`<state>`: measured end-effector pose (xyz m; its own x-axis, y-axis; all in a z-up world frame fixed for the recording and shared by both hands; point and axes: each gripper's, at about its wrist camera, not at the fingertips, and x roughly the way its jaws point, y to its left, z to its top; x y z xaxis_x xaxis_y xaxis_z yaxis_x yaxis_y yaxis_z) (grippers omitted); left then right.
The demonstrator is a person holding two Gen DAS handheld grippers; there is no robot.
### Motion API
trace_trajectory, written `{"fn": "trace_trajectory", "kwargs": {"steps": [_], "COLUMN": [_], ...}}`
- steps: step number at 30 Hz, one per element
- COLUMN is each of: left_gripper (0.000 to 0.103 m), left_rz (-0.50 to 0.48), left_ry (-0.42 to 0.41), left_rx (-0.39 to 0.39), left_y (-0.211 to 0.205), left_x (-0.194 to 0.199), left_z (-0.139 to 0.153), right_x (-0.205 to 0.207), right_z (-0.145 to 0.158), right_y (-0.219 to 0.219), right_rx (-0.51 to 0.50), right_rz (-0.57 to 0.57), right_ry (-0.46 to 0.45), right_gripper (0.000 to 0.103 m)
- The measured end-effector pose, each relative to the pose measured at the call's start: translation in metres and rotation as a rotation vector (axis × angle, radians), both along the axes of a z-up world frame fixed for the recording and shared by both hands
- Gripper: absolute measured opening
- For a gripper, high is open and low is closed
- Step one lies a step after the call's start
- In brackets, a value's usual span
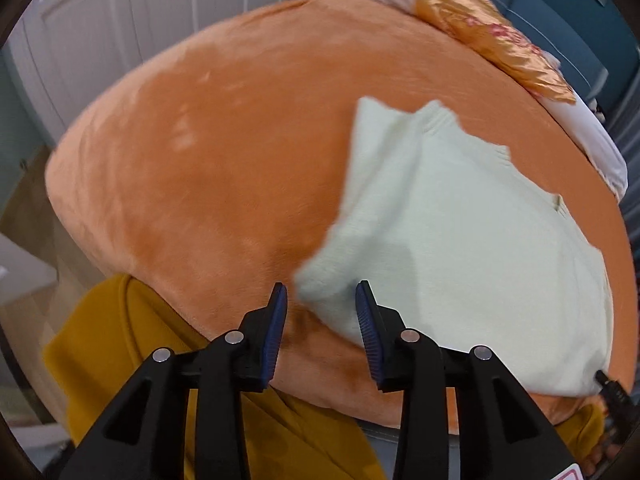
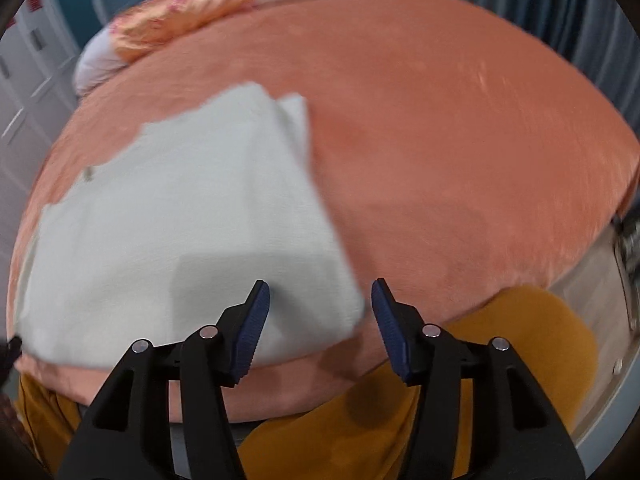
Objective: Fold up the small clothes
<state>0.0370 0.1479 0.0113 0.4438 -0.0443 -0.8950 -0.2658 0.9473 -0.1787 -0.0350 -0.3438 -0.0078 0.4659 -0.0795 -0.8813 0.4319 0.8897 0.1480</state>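
Pale green garment (image 1: 460, 232) lies flat on orange bed cover (image 1: 224, 168), near edge. Left gripper (image 1: 322, 296) released, above garment's left near corner. Right gripper (image 2: 320, 294) released, above right near corner. Mustard cloth (image 1: 120, 340) below. Pillow (image 2: 192, 4) far.

Pale garment (image 1: 452, 216) on orange bed (image 1: 208, 184)

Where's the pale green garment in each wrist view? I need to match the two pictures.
Left wrist: the pale green garment fills the right half, right of the left gripper.
Right wrist: it fills the left half, left of the right gripper.
Shared landmark: the orange satin pillow beyond it.
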Motion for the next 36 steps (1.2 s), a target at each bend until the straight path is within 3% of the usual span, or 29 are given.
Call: {"fn": "trace_trajectory", "kwargs": {"steps": [1, 2, 3, 4, 8, 12, 15, 17, 19, 25, 28, 31, 32, 33, 34, 36], "left_gripper": [0.038, 0.038, 0.038, 0.038, 0.038, 0.040, 0.044, 0.046, 0.046, 0.046, 0.047, 0.049, 0.050, 0.050, 0.050, 0.051], "left_rz": [0.009, 0.019, 0.025, 0.026, 0.011, 0.015, 0.016, 0.020, 0.021, 0.012, 0.014, 0.020, 0.023, 0.025, 0.026, 0.025], "left_ry": [0.011, 0.017, 0.018, 0.018, 0.019, 0.019, 0.019, 0.019, 0.020, 0.017, 0.010, 0.006, 0.007, 0.009, 0.009, 0.008], "left_rx": [-0.021, -0.046, -0.056, -0.054, -0.019, -0.010, -0.009, -0.016, -0.019, 0.016, 0.018, 0.012, 0.008, 0.004, 0.004, 0.004], "left_y": [0.003, 0.007, 0.007, 0.006, 0.001, 0.004, 0.005, 0.006, 0.007, 0.002, 0.002, 0.002, 0.003, 0.004, 0.003, 0.003], "left_x": [0.001, 0.001, 0.001, 0.000, -0.001, 0.000, 0.002, 0.002, 0.003, 0.002, 0.000, -0.001, 0.000, 0.000, 0.000, 0.000], "left_z": [-0.005, -0.009, -0.010, -0.010, -0.012, -0.017, -0.017, -0.019, -0.019, -0.019, -0.019, -0.019, -0.020, -0.020, -0.020, -0.020], "right_x": [0.002, 0.004, 0.004, 0.003, -0.005, 0.008, 0.016, 0.019, 0.024, 0.090, 0.143, 0.170, 0.175, 0.175, 0.172, 0.160], "right_z": [-0.004, -0.003, 0.002, 0.010, 0.034, -0.010, 0.002, 0.015, 0.027, 0.045, 0.027, 0.007, -0.001, -0.002, 0.002, 0.024], "right_y": [-0.003, -0.004, -0.001, 0.002, -0.002, -0.004, 0.005, 0.007, 0.002, -0.019, -0.023, -0.021, -0.020, -0.020, -0.021, -0.019], "right_rx": [0.043, 0.069, 0.052, 0.034, 0.024, 0.004, -0.059, -0.060, -0.037, 0.024, 0.047, 0.028, 0.033, 0.056, 0.073, 0.045], "right_rz": [0.004, 0.015, 0.023, 0.034, 0.026, 0.047, 0.053, 0.040, 0.031, 0.038, 0.070, 0.070, 0.067, 0.075, 0.082, 0.077], "right_ry": [-0.002, -0.009, -0.018, -0.041, -0.114, 0.047, 0.064, 0.031, -0.020, -0.108, -0.066, 0.005, 0.027, 0.015, -0.005, -0.095], "right_gripper": [0.038, 0.033, 0.018, 0.013, 0.012, 0.012, 0.017, 0.018, 0.027, 0.034, 0.044, 0.047, 0.043, 0.019, 0.009, 0.009]}}
